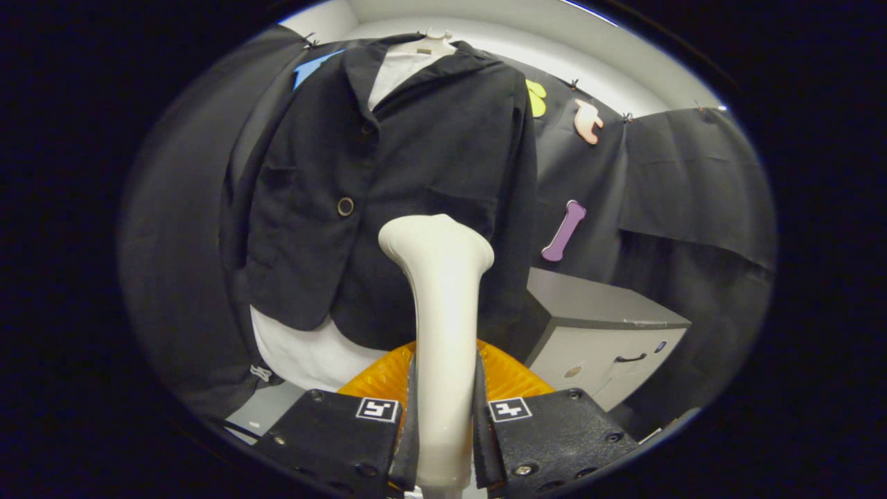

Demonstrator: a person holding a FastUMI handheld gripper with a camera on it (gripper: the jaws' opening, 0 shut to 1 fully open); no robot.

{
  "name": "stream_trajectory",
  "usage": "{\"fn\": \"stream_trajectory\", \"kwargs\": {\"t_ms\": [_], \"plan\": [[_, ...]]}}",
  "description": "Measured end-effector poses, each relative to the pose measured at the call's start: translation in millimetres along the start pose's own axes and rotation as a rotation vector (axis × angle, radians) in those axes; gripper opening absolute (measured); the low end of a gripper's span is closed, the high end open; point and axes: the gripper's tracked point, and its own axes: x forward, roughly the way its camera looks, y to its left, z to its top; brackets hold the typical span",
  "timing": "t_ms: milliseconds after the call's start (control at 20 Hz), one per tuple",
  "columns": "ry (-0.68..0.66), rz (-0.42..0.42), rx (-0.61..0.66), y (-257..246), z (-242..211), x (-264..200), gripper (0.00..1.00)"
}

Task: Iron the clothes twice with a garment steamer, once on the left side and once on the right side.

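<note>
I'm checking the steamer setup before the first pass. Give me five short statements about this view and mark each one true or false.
1. The gripper is shut on the garment steamer, a jaw pressing each side of its handle. True.
2. The black jacket lies folded on the cabinet. False: it hangs upright on a hanger, beyond the steamer head.
3. A white garment shows below the jacket's hem. True.
4. The grey cabinet stands directly in front of the jacket. False: it stands off to the jacket's side, against the booth wall.
5. The steamer head is flat against the jacket's collar. False: it sits level with the lower front of the jacket, well below the collar; contact cannot be judged.
</note>
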Motion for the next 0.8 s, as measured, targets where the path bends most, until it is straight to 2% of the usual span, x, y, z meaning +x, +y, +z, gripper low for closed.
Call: {"fn": "stream_trajectory", "kwargs": {"t_ms": [400, 800], "plan": [[0.138, 0.028, -0.032, 8.6, -65.6, 11.7, 0.34], [0.201, 0.045, -0.077, 8.2, -105.8, 20.7, 0.34]]}}
